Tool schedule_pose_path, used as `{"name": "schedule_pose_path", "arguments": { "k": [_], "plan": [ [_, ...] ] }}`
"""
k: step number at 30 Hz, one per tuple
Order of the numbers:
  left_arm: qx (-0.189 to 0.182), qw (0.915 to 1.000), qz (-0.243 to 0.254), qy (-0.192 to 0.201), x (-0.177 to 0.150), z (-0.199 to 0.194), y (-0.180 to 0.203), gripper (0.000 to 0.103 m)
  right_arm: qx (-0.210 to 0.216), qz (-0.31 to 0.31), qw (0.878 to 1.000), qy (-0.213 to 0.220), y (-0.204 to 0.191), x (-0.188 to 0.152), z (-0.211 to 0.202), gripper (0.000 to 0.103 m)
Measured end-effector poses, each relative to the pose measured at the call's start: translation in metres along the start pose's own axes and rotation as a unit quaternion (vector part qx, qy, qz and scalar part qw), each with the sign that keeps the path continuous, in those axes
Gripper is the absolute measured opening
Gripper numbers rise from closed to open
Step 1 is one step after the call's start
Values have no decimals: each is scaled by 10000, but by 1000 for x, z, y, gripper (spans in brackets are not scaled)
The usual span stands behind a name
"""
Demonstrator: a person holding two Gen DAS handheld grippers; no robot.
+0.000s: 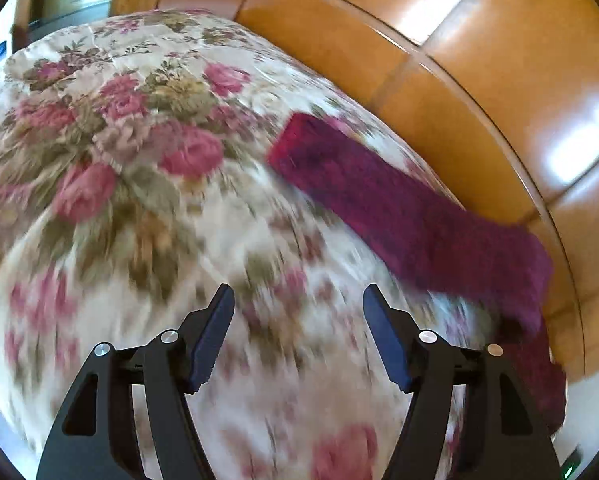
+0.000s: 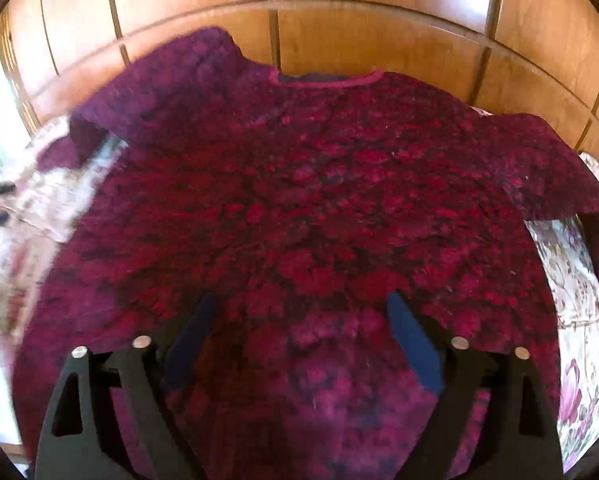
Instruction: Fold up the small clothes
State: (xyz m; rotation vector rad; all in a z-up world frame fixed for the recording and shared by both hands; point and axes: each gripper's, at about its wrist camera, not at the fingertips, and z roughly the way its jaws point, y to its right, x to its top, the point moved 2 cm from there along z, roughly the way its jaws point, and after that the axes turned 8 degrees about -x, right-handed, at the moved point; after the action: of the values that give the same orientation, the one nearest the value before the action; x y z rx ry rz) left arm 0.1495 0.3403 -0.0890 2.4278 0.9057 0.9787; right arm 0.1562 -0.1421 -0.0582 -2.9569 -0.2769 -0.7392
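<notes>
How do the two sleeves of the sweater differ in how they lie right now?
In the right wrist view, the left sleeve of the sweater stretches out sideways; the right sleeve bends and hangs down beside the body. The left sleeve's cuff end lies on the floral bedspread and looks blurred; the right sleeve's end is sharper. Both are the same dark red knit, and neither is folded over the body yet.

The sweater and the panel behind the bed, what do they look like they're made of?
The sweater looks like a fuzzy knit, maybe wool or chenille: its mottled maroon and red surface is nubby and matte. The panel looks like varnished wood: orange-brown grain with glossy window reflections and grooved seams.
</notes>
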Motion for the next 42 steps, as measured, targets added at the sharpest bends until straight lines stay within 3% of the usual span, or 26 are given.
{"name": "schedule_pose_path", "arguments": {
  "k": [2,10,11,14,17,23,25,30,33,35,37,39,42],
  "plan": [
    [39,9999,-94,17,15,11,-7,66,-67,18,9999,96,-1,-4,9,101],
    [400,9992,33,9,73,69,-5,63,117,198,9997,76,0,-3,20,101],
    [427,9990,123,-49,77,76,-3,43,113,196,9997,92,0,-3,20,101],
    [493,9984,259,-101,82,85,0,12,111,213,9995,190,0,-5,19,101],
    [642,9971,338,232,88,71,-3,10,115,215,9995,209,0,-5,19,101],
    [1359,9880,-68,734,105,36,-54,9,99,215,9995,232,0,-5,20,101],
    [1468,9863,-243,713,106,28,-73,9,76,209,9995,240,-1,-5,19,101],
    [1960,9784,214,616,96,35,-71,10,53,199,9995,248,-1,-5,19,101],
    [2031,9769,32,659,94,28,-62,24,56,205,9994,256,-1,-5,19,101],
    [1892,9787,-72,795,89,16,-51,43,51,211,9994,267,-2,-4,19,101],
    [1533,9833,211,961,74,2,-22,52,55,225,9994,277,-2,-4,19,101],
    [1120,9871,573,995,53,-7,14,57,70,234,9993,277,-1,-4,19,101],
    [329,9908,1098,722,10,-7,70,57,116,261,9993,262,1,-4,19,101]
  ]
}}
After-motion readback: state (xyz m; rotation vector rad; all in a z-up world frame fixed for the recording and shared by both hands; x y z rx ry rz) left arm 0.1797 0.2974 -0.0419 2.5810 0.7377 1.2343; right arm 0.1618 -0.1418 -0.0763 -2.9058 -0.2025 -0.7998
